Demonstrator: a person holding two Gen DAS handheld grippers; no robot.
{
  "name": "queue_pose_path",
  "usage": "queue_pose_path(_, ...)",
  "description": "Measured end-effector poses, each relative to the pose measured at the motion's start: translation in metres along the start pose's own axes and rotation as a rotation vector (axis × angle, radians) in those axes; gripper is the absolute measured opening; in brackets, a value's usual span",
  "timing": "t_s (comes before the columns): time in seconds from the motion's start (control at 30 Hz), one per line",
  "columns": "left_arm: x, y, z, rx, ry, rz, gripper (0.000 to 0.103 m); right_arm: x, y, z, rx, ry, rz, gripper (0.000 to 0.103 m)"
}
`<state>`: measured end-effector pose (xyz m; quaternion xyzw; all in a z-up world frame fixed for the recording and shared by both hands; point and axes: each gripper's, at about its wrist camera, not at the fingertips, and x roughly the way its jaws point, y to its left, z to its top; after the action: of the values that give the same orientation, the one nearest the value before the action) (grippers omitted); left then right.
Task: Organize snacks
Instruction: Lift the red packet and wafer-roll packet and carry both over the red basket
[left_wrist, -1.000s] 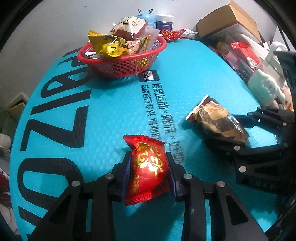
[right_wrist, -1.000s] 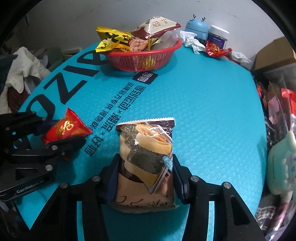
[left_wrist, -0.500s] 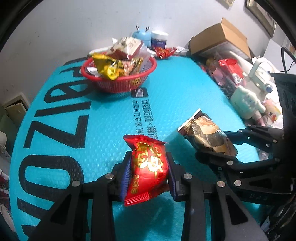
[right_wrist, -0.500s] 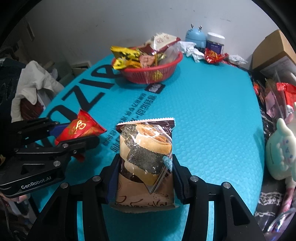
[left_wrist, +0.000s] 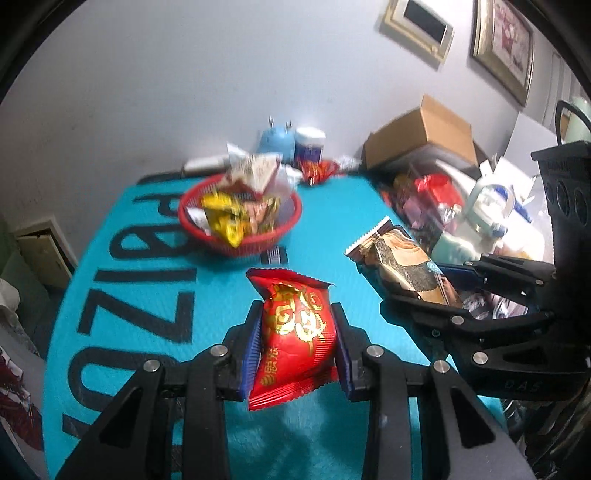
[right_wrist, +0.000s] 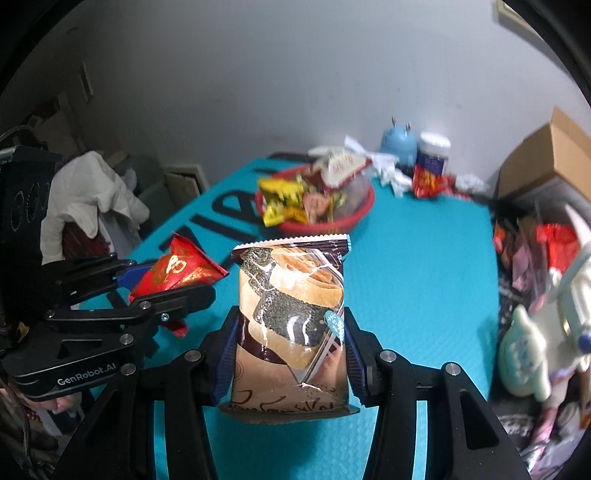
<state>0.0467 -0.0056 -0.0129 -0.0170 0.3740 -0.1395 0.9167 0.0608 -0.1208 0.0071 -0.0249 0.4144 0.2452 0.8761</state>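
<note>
My left gripper (left_wrist: 297, 345) is shut on a red snack packet with gold print (left_wrist: 295, 332), held above the turquoise mat (left_wrist: 155, 280). My right gripper (right_wrist: 290, 354) is shut on a brown seaweed-roll packet (right_wrist: 291, 314), also lifted off the mat. Each gripper shows in the other's view: the right one (left_wrist: 417, 295) with its brown packet (left_wrist: 402, 262) to the right, the left one (right_wrist: 173, 280) with the red packet (right_wrist: 177, 269) to the left. A red basket (left_wrist: 240, 240) heaped with snack packets stands at the far end of the mat, also seen as the basket (right_wrist: 332, 221) in the right wrist view.
Behind the basket stand a blue round gadget (right_wrist: 399, 146), a white jar (right_wrist: 432, 153) and a loose red wrapper (right_wrist: 428, 182). A cardboard box (left_wrist: 421, 136), packets and a plush toy (right_wrist: 524, 354) crowd the right side. White clothing (right_wrist: 85, 188) lies at the left.
Both grippers have risen with their packets still gripped. The basket and mat look smaller and farther, and more of the wall is in sight.
</note>
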Motion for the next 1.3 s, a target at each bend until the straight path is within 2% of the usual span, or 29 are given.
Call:
queue_pose_path(0.37,-0.031,0.012,0.049,-0.001,-0.166,0.015,0.034,-0.028,0.007,0.050,-0.049,-0.144,-0.022,0.050)
queue_pose_path(0.67,-0.032,0.037,0.091,-0.021,-0.260,0.034,0.034,-0.023,0.004,0.094,-0.068,-0.223,-0.028,0.050)
queue_pose_path(1.03,0.014,0.077,0.136,-0.093,-0.311,0.056,0.034,0.027,-0.017,0.137,-0.024,-0.274,-0.036,0.050)
queue_pose_path(1.17,0.041,0.089,0.144,-0.102,-0.290,0.052,0.034,0.058,-0.030,0.142,-0.002,-0.264,-0.012,0.050)
queue_pose_path(1.3,0.072,0.098,0.146,-0.098,-0.250,0.064,0.034,0.086,-0.039,0.139,0.012,-0.262,-0.045,0.050)
